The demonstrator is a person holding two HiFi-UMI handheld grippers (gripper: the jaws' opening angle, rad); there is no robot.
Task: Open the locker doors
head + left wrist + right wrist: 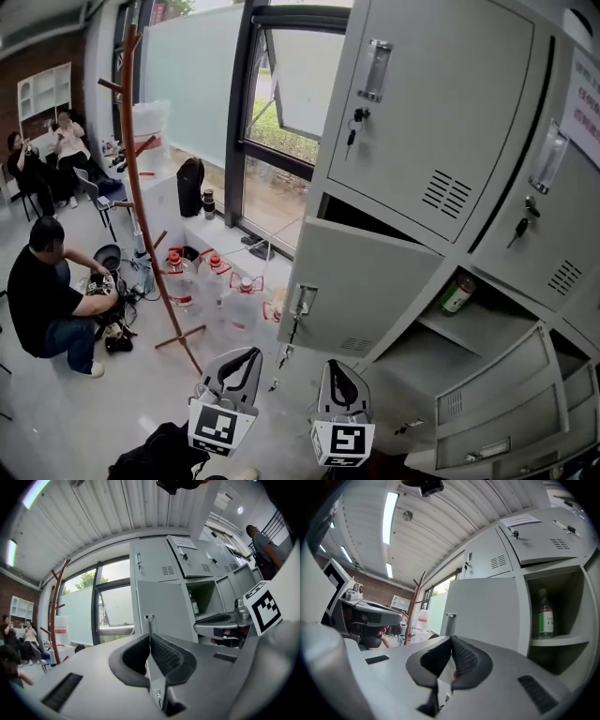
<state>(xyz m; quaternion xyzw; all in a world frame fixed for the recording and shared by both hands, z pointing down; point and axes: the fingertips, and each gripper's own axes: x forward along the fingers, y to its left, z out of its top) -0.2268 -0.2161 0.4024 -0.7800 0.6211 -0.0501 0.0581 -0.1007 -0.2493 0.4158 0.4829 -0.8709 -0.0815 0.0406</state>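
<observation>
The grey middle locker door [361, 286] stands open; the upper door [436, 103] is shut.

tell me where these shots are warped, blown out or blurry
Head view: fisheye bows the lockers and the window frame; soft, even daylight. Left gripper view: window is washed out, dark vignette round the edge. Right gripper view: ceiling light strip is blown out, green-labelled bottle reads fairly sharp.

Open locker door [366, 281] juts into the approach (shelf [473, 326] beside it lies reachable).
</observation>
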